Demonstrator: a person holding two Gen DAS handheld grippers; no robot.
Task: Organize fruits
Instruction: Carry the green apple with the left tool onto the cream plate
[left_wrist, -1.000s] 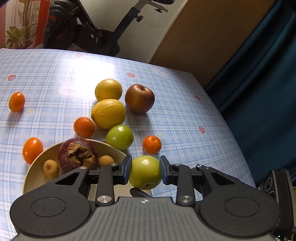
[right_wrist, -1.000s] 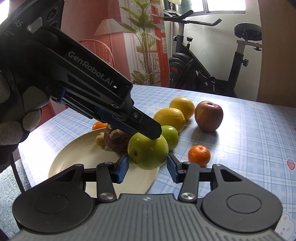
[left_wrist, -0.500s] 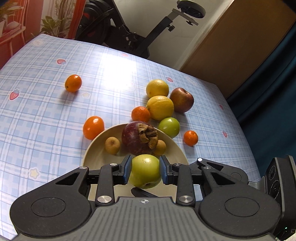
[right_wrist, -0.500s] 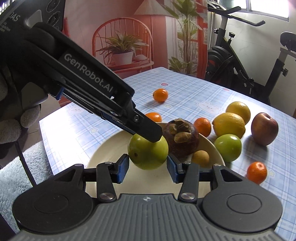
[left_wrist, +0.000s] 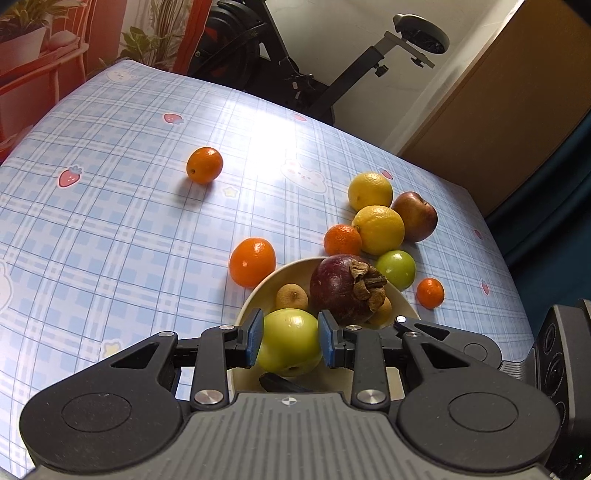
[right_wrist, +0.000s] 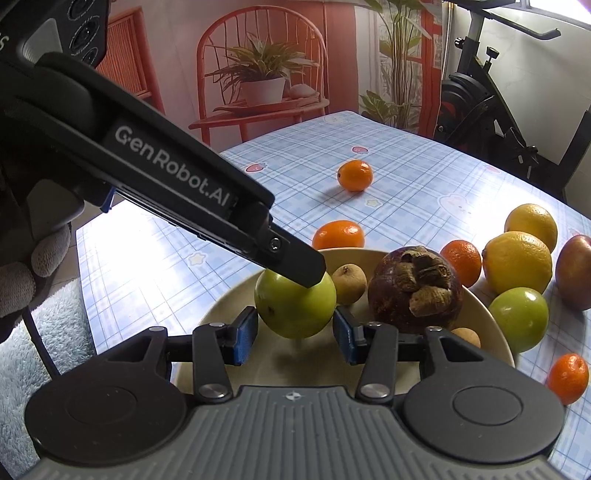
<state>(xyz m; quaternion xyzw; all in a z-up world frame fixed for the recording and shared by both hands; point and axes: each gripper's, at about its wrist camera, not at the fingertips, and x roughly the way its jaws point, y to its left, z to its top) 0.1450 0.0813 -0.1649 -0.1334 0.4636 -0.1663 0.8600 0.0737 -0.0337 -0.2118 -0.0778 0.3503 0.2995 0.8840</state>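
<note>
My left gripper is shut on a green apple and holds it just above the near part of the beige bowl. In the right wrist view the same apple hangs over the bowl, pinched by the left gripper's black fingers. My right gripper is open, its blue pads apart on either side of the apple without touching it. The bowl holds a dark mangosteen and two small brown longans.
On the blue checked tablecloth lie two lemons, a red apple, a second green apple and several small oranges, one alone far off. An exercise bike and a red plant stand are beyond the table.
Both grippers have swung left with the green apple, from beside the bowl to over its near part. The apple sits lower over the bowl now.
</note>
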